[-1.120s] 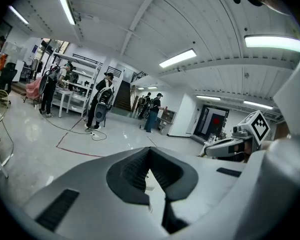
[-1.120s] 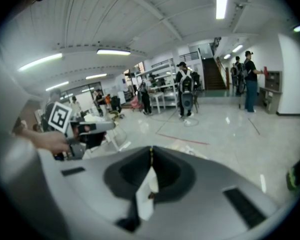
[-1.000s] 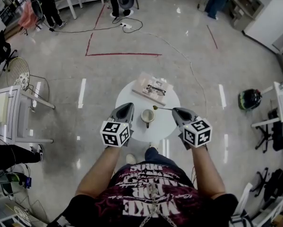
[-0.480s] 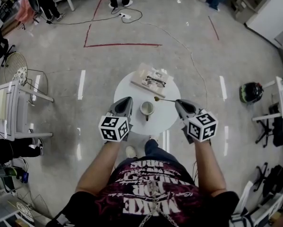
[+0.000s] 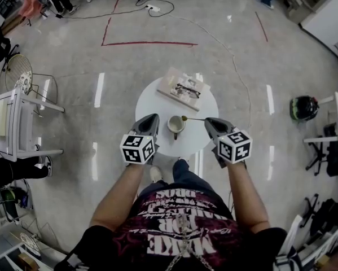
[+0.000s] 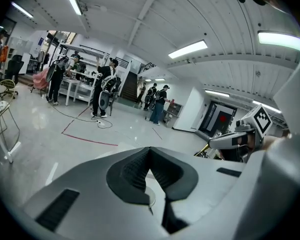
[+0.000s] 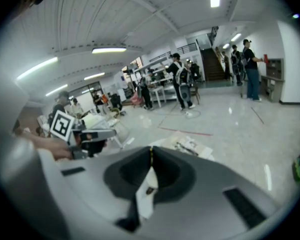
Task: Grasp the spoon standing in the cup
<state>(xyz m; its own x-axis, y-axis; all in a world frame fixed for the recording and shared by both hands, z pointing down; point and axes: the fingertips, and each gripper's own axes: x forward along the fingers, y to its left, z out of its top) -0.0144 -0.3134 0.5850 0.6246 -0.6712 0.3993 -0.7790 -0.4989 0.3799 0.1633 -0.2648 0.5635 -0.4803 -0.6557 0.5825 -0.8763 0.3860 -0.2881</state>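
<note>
Head view — glasses [image 5: 187,89] on book [image 5: 171,82] beyond cup [image 5: 176,125]

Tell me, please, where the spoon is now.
In the head view the spoon sticks out of the shut right claw, its bowl beside the cup, over the white table.

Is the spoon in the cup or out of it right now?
Out. The spoon stretches nearly level from the shut right claw, its bowl end by the rim of the cup.

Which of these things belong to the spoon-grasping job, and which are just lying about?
Job: spoon, cup, right gripper shut on the spoon.
Lying about: glasses, book under them, helmet on the floor.
</note>
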